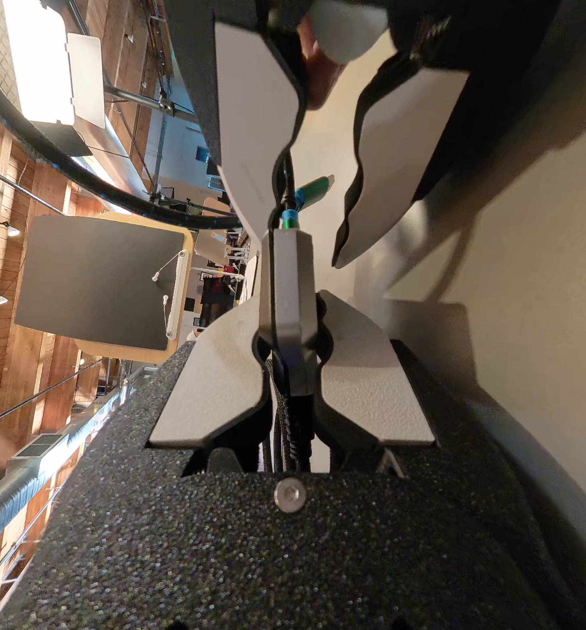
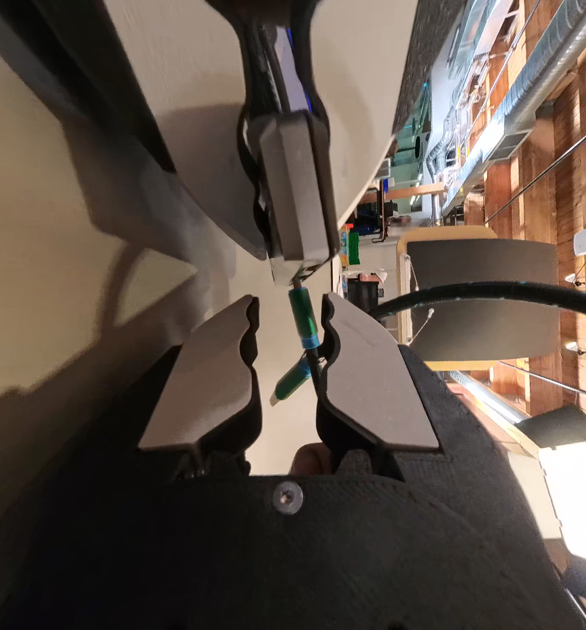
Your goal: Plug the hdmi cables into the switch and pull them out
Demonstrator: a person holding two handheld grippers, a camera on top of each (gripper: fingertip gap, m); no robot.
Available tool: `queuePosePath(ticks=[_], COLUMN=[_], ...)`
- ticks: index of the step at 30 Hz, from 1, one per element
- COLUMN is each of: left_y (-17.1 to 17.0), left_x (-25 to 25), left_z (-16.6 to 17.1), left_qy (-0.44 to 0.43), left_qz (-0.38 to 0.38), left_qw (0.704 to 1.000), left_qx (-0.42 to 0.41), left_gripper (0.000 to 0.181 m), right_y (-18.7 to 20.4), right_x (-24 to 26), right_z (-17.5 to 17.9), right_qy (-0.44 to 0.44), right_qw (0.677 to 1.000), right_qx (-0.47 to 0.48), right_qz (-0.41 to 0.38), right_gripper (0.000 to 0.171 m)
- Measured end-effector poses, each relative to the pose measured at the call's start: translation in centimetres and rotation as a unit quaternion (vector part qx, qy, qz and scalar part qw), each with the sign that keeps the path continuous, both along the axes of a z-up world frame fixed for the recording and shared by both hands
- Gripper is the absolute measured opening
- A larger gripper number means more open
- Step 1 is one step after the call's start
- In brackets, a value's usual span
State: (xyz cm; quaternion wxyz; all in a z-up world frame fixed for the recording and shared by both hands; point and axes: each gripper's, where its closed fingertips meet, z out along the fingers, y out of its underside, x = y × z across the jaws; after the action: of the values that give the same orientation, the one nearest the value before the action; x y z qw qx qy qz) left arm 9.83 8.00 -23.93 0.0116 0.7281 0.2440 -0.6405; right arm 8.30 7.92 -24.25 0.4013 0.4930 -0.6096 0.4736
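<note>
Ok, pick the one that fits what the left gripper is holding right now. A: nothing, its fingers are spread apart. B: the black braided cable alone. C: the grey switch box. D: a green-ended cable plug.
C: in the left wrist view the left gripper has its fingers closed on the grey switch box, while the green plug sits at the box's far end between the right gripper's open fingers.

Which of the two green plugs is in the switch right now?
The upper plug, end-on against the grey switch. The other plug hangs loose below it, its metal tip bare.
</note>
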Motion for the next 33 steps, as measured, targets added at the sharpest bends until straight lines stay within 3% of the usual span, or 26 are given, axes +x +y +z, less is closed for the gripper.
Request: queuePosePath(ticks=[7,9,13,21,30,33], left_y=[0.9,0.9,0.6,0.6,-0.1,0.2], left_x=[0.0,0.0,-0.3,-0.6,-0.6,-0.6], left_z=[0.2,0.0,-0.5,-0.7,-0.3,-0.6], left_qy=[0.004,-0.002,-0.017,-0.020,-0.008,-0.017], left_qz=[-0.021,-0.020,-0.008,-0.015,0.006,-0.005], left_qw=[1.000,1.000,1.000,1.000,1.000,1.000], left_qx=[-0.005,-0.011,-0.015,0.011,0.007,0.011], left_gripper=[0.023,0.023,0.024,0.025,0.026,0.026], right_y=[-0.6,-0.8,-0.8,-0.3,-0.4,0.0], right_x=[-0.5,-0.7,-1.1,-1.4,-2.0,-1.8], right_z=[0.0,0.0,-0.4,-0.6,0.2,-0.2], right_qy=[0.033,0.047,0.071,0.024,0.059,0.030], right_qw=[0.999,0.998,0.997,1.000,0.997,0.999], right_qx=[-0.014,-0.017,-0.016,-0.001,-0.034,-0.016], right_qz=[-0.017,-0.026,-0.025,0.014,-0.035,-0.017], right_gripper=[0.024,0.014,0.013,0.014,0.014,0.014])
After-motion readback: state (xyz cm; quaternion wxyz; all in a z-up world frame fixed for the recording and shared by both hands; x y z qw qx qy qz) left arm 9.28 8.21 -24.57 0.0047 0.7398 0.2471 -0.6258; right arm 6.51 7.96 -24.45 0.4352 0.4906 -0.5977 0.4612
